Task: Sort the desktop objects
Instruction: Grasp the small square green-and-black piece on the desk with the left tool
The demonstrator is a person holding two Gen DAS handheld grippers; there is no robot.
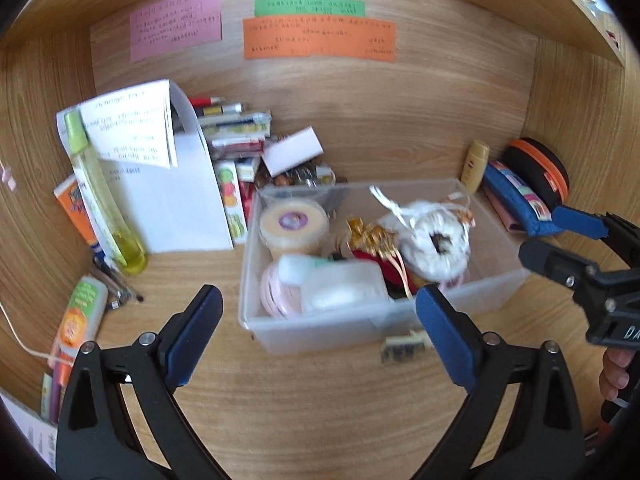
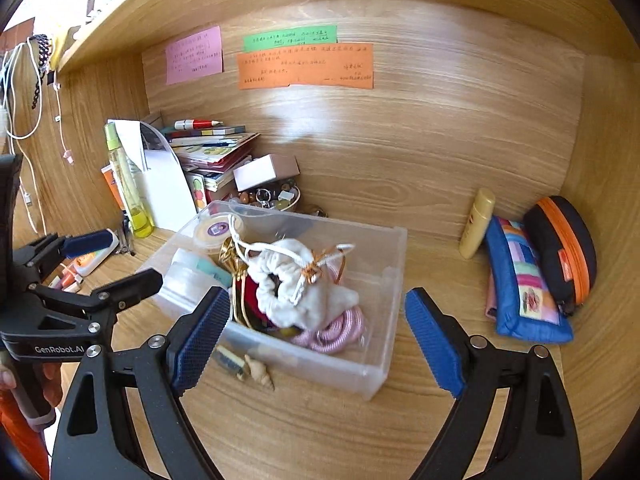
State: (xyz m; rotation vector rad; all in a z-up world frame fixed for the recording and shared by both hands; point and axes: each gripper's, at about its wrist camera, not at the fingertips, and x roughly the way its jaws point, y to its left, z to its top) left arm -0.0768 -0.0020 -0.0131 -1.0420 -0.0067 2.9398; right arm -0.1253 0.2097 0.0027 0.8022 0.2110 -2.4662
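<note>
Evidently the move ahead turns on what lies loose just outside the clear plastic bin (image 2: pixel 384 280): a small hair clip (image 2: pixel 230 360) and a seashell (image 2: pixel 260 374) rest on the bench (image 2: pixel 320 432) against its near wall. They sit just ahead of the right gripper (image 2: pixel 316 338), close to its left-side finger, long axes roughly along the wall. The left gripper (image 1: pixel 320 334) sees the clip near its right-side finger. Both pairs of jaws stand wide open, empty; the right hand looks nearer.

Bright daylight, glare patch on back panel (image 2: pixel 304 120); slight motion blur, fisheye-bent edges.
</note>
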